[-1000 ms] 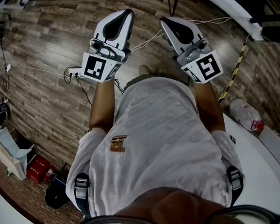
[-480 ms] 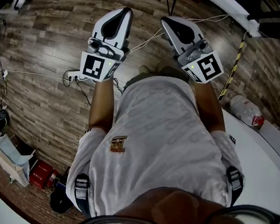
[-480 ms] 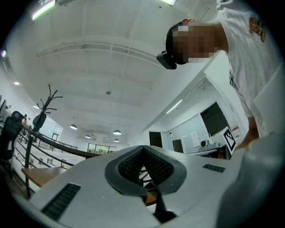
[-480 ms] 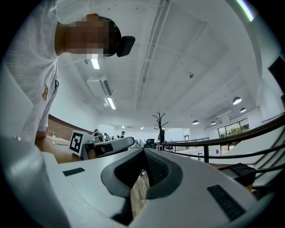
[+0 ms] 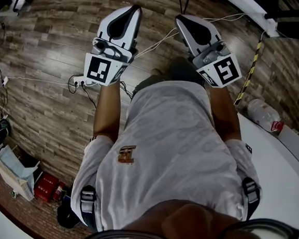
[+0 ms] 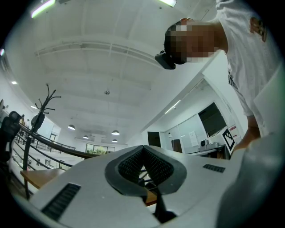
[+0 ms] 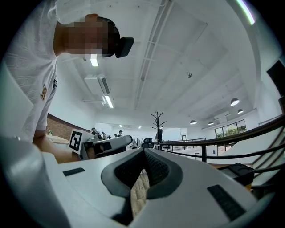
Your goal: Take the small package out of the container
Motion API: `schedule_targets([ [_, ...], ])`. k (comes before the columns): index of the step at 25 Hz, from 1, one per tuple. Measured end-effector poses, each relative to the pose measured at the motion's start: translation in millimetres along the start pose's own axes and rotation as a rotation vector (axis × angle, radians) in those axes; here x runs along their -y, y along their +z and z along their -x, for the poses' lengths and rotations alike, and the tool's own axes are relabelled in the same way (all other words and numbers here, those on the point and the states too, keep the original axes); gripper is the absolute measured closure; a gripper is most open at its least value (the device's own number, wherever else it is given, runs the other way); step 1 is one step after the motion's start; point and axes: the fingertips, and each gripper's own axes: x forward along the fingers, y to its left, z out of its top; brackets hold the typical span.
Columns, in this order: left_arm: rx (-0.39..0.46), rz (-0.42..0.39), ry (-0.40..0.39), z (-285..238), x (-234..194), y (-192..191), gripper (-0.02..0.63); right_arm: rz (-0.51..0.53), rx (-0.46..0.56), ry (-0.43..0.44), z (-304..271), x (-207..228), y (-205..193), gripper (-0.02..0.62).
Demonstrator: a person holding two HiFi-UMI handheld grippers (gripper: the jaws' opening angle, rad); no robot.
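A wooden floor [image 5: 49,81] fills the head view, with a white surface [image 5: 284,180] edging in at the person's right. No container or small package shows in any view, so where the package is cannot be told. The left gripper [image 5: 132,11] and right gripper [image 5: 182,19] are held before the chest, jaws clenched tip to tip on nothing, so the task looks unstarted: reaching, grasping and lifting out all remain.

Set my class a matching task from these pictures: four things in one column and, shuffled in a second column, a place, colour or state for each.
Things:
1. left gripper
2. bottle
3. red box
4. shirt

Descriptions:
A. white, worn by the person
B. on the floor, lower left
C. jaws shut, nothing between them
D. clear, lying at the right

Pairs: 1-C, 2-D, 3-B, 4-A
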Motion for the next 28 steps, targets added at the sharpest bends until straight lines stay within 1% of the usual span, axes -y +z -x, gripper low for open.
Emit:
schedule_targets([
  [6,-0.011,0.002,-0.007,-8.9,-13.5,-9.9,0.587,-0.005,-0.004,-0.016,-9.4,14.8,-6.2,0.563],
  [11,-0.017,-0.011,-0.004,-30.4,-28.4,-18.7,0.588,-0.009,0.008,-0.012,-21.9,41.6,-11.0,0.563],
  [17,-0.028,-0.019,0.003,-64.8,-61.0,-33.6,0.587,-0.011,0.022,0.000,-50.9,87.3,-11.2,0.563],
  [28,-0.051,-0.029,0.026,-150.0,-130.1,-66.7,0.587,-0.019,0.011,0.018,-106.7,188.0,-20.3,0.563],
])
